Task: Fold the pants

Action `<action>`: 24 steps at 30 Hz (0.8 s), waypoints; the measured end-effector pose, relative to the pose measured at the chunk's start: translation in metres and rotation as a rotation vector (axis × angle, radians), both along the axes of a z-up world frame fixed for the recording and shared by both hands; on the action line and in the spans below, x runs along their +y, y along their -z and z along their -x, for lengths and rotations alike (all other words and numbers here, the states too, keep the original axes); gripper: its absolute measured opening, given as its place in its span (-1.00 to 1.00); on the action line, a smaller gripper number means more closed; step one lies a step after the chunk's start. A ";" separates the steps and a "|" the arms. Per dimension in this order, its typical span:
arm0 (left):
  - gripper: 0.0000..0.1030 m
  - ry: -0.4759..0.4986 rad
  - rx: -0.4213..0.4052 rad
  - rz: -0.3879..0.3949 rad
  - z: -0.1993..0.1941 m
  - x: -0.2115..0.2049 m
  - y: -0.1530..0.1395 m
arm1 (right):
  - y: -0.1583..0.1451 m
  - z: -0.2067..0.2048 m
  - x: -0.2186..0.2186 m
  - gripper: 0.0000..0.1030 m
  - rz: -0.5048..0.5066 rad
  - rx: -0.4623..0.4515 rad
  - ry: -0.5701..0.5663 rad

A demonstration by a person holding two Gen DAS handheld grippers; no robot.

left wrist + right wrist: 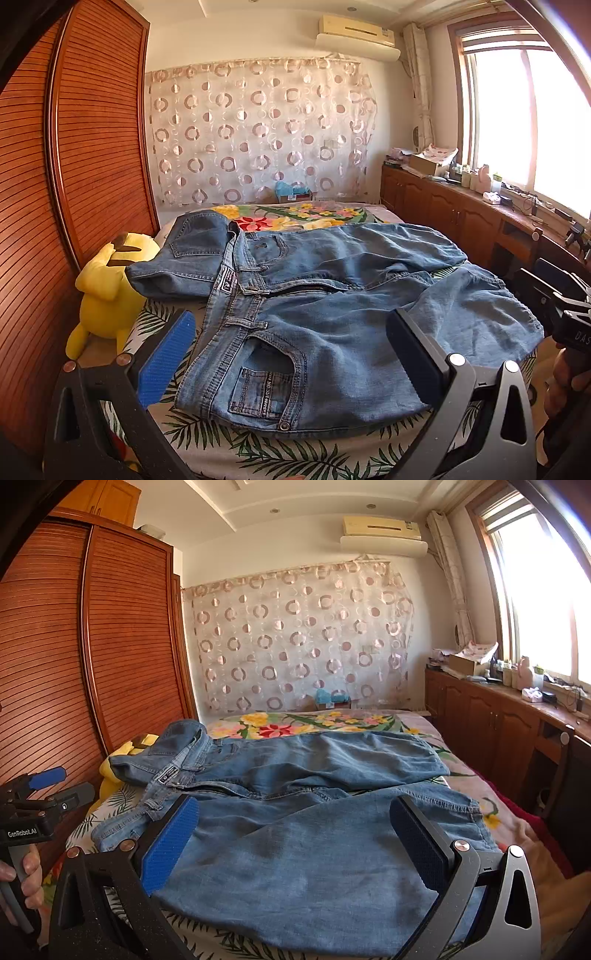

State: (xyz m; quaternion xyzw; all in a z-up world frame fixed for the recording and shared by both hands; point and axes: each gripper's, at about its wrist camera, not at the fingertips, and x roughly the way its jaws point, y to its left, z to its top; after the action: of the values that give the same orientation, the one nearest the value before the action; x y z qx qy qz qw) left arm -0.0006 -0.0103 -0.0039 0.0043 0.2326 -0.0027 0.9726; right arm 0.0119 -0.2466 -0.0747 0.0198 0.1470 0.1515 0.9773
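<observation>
- Left wrist view: the left gripper (pixel 291 354) fills the bottom of the frame with its jaws spread wide apart, the blue pad (pixel 166 360) at lower left and the dark pad at lower right; nothing is clamped between them.
- The jeans (pixel 314 314) lie unfolded across the middle of the frame on the bed (pixel 295 458), whose leaf-print cover shows along the bottom edge. The waistband and a front pocket with a metal button sit at lower centre, between the two fingers; the legs run off to the right.
- A yellow plush toy (pixel 107 295) sits at the left edge of the bed, just beside the waist end of the jeans and against the slatted wooden wardrobe (pixel 74 147).
- At the right edge, part of the right gripper (pixel 569 314) shows, with a hand (pixel 565 376) below it.
- Right wrist view: the right gripper (pixel 295 842) stands at the bottom of the frame, jaws also fully apart and holding nothing.
- A broad trouser leg of the jeans (pixel 295 867) fills the space between its fingers; the waist lies toward the centre left.
- At the left edge the left gripper (pixel 55 786) appears, open, held by a hand (pixel 26 878) on its grip.
- A circle-patterned curtain (pixel 295 642) hangs behind the bed.
</observation>
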 end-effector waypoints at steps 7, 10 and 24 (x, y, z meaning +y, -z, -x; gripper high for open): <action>1.00 0.006 -0.003 0.001 0.002 0.002 -0.003 | 0.000 0.000 0.000 1.00 0.003 -0.002 -0.002; 1.00 0.007 -0.005 0.002 0.002 0.002 -0.004 | 0.000 -0.001 0.001 1.00 0.003 -0.002 -0.002; 1.00 0.008 -0.009 0.001 0.003 0.002 -0.005 | 0.001 0.000 0.002 1.00 0.004 0.001 -0.002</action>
State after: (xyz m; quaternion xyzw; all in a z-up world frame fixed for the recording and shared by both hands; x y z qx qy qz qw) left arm -0.0035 -0.0087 0.0006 0.0048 0.2280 -0.0068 0.9736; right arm 0.0119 -0.2446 -0.0753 0.0179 0.1480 0.1523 0.9770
